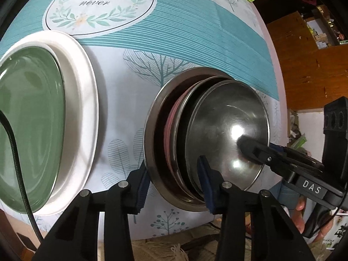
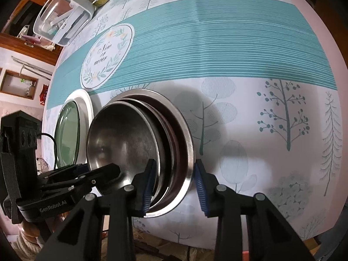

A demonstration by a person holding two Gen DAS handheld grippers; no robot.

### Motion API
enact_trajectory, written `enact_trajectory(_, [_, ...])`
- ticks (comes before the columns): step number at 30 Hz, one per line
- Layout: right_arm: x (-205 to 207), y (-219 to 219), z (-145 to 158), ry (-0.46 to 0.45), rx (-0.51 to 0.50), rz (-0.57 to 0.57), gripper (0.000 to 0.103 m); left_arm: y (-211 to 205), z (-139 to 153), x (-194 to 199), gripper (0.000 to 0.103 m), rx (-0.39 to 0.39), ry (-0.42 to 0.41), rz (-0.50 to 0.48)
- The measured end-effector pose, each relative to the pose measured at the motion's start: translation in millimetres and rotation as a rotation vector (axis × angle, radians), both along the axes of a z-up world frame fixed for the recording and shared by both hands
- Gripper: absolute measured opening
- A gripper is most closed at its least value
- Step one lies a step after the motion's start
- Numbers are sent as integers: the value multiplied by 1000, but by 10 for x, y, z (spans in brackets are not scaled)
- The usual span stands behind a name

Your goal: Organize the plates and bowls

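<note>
Bowl stack (image 1: 206, 139): nested steel bowls are sitting near the table's near edge, to the right of the plates; a reddish rim is showing between two of the metal ones.
Top bowl (image 2: 121, 143): the smallest steel bowl is lying innermost, tilted against the others rather than seated flat.
Outer bowl (image 2: 187, 139): the widest one is carrying the rest, its rolled lip exposed on both sides.
Plates: a green plate (image 1: 28, 126) is resting inside a white plate (image 1: 87, 113), just left of the stack and apart from it.
Left gripper (image 1: 174, 187): jaws are standing wide, straddling the stack's near-left rim, one pad outside the outer bowl and one inside; no contact can be confirmed.
Right gripper (image 2: 174, 184): jaws are likewise wide, bracketing the near-right rims; no squeeze is showing.
Handling: the steel is looking stiff, light and slippery (polished, with glare), so a pinch on the thin lip is likely to skate; the loosely nested bowls may rattle or shift if lifted from one side.
Hold point: the rolled rim of the outer bowl is judged best, taken on opposite sides together.
Tablecloth (image 2: 239, 50): smooth printed cloth is offering little friction, so the stack may slide when nudged.
</note>
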State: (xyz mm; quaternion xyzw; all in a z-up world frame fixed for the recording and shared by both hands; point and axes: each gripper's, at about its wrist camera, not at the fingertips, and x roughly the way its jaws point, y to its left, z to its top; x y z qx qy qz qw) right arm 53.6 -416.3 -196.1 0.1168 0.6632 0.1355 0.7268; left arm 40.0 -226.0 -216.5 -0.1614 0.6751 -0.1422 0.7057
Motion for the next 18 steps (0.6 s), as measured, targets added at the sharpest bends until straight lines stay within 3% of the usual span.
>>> enact_trajectory(9, [-58, 57, 92, -7, -11, 15, 34, -66, 188, -42, 40, 43, -29, -4])
enact_trajectory(18, [-179, 239, 290, -41, 20, 79, 34, 160, 554, -324, 40, 75, -104, 81])
